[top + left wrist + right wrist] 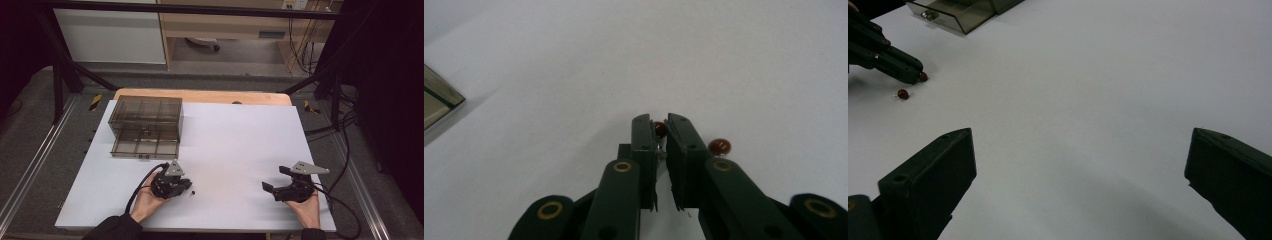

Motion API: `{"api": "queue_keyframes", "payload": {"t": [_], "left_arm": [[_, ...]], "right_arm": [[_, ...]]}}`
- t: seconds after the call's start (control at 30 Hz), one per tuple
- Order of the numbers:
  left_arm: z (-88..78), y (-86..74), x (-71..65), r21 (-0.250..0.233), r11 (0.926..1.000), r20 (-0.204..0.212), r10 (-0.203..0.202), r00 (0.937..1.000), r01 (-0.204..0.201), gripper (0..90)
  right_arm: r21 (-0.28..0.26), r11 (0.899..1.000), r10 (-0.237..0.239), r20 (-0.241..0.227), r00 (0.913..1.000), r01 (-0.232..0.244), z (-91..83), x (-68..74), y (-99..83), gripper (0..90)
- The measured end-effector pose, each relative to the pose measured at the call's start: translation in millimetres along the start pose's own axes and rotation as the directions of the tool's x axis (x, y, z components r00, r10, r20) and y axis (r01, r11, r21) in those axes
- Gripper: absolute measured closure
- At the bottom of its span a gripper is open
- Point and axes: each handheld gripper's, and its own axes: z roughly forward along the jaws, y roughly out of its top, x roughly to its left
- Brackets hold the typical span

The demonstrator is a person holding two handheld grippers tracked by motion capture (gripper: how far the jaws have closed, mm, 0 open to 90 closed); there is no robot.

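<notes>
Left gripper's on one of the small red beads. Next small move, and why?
Probably lift the left gripper straight up: its jaws are shut on one small dark-red round bead, the second red bead lies loose close beside it, and the smoky clear plastic drawer box stands open beyond.

Open white table surface [235, 150] is found between the left gripper [188, 185] and the right gripper [272, 181], unobstructed. The far left corner is occupied by a smoked drawer box [146, 119], its lower drawer [145, 147] pulled out toward the left gripper. A loose red bead [719, 146] is lodged just beside the left jaws.
</notes>
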Motion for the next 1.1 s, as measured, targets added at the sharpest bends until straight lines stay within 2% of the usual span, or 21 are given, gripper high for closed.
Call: {"api": "queue_keyframes", "payload": {"t": [0.33, 1.1], "left_arm": [[-16.1, -0.6, 5.1, -0.033, 0.9992, -0.019, -0.022, 0.9996, 0.021, 82.3], [-43.4, -9.7, 24.8, -0.055, 0.9954, -0.060, -0.082, 0.9948, 0.079, 82.4]], "right_arm": [[0.004, 1.000, 0.002, -0.001, 1.0000, -0.002, 0.2, 0.1, -0.1, 0.7], [0.010, 1.000, 0.005, -0.006, 1.0000, -0.005, 1.2, 0.4, -0.5, 0.7]]}}
